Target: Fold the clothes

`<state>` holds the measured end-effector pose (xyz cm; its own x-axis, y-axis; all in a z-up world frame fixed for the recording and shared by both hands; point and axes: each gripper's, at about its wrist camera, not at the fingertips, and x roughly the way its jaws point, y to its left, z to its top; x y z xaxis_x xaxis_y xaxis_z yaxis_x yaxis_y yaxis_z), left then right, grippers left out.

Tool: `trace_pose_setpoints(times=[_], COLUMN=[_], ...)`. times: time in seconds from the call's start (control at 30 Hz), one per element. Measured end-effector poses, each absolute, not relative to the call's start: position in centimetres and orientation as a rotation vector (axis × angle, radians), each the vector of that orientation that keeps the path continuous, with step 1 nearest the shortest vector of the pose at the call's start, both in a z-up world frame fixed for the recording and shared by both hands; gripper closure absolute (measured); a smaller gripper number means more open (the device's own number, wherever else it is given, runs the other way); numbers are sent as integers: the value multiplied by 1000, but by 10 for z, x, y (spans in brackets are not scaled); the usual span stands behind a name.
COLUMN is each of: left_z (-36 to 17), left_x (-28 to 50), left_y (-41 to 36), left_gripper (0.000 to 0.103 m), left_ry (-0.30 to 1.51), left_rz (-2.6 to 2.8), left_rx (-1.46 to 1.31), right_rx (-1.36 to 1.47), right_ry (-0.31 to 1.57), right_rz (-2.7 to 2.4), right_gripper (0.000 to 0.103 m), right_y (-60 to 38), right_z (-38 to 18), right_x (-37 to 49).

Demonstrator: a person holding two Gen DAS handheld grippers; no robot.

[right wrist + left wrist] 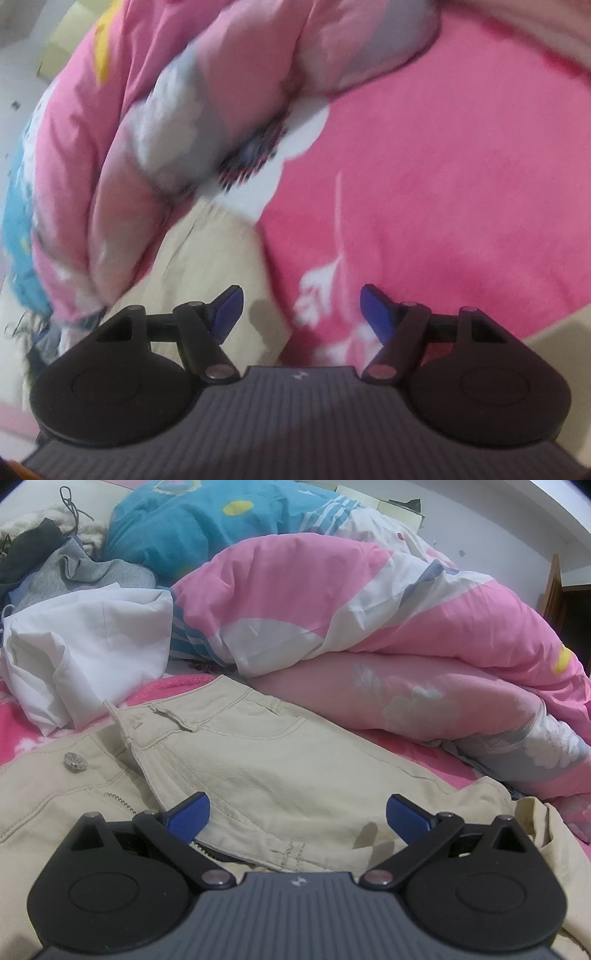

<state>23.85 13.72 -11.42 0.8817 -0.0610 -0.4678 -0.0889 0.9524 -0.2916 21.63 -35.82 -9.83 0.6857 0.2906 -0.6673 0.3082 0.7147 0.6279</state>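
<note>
The beige trousers (258, 760) lie spread on the pink bed cover (22, 731), waistband toward 11 o'clock in the left wrist view, the open fly and its button (75, 763) at 9 o'clock. The left gripper (297, 818) hovers just over the seat of the trousers, fingers spread wide with nothing between them. The right gripper (301, 314) is also wide apart and empty; its view is blurred, with a beige edge of the trousers (207, 266) at 8 o'clock below its left finger and bare cover ahead. A rumpled pink quilt (332, 609) crowds the trousers from 12 to 3 o'clock, touching or overlapping their far edge, and a white garment (85, 653) sits at 10 o'clock, just beside the waistband. The likely trouble: a pinch taken near that far edge may catch quilt along with trouser cloth, dragging both. The twill looks stiff and layered, so a shallow grip could take only the top layer and leave the fold crooked.
</note>
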Motion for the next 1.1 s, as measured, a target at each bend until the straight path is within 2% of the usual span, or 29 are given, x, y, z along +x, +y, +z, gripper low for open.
trace_pose_setpoints(times=[0.13,0.23,0.3,0.4,0.57,0.7,0.83,0.87,0.93,0.97,1.0,1.03,1.07,1.1], left_z=[-115,-115,-115,-115,-115,-115,-115,-115,-115,-115,-115,-115,-115,-115], left_x=[239,239,239,238,238,238,238,238,238,238,238,238,238,238], left_y=[137,137,138,138,138,138,137,137,137,137,137,137,137,137], left_gripper=[1,1,1,1,1,1,1,1,1,1,1,1,1,1], left_ry=[492,492,491,490,490,490,490,491,491,492,492,493,493,493], left_rz=[14,13,12,11,11,11,11,11,12,12,13,13,13,13], left_rx=[-315,-316,-317,-318,-318,-317,-316,-316,-315,-314,-313,-312,-311,-311], right_rx=[772,779,774,772,703,637,675,679,671,667,662,650,639,623], right_ry=[854,831,798,712,561,419,496,536,608,641,668,680,692,699], right_rz=[47,90,109,104,42,-18,16,28,70,94,117,137,158,175], right_gripper=[35,54,89,97,103,103,98,94,76,58,54,54,62,89], right_y=[-338,-335,-334,-335,-347,-368,-384,-382,-369,-361,-354,-347,-340,-332], right_z=[-97,-100,-100,-94,-71,-46,-50,-55,-68,-75,-81,-86,-90,-94], right_x=[237,246,249,241,219,199,200,203,210,214,218,221,225,228])
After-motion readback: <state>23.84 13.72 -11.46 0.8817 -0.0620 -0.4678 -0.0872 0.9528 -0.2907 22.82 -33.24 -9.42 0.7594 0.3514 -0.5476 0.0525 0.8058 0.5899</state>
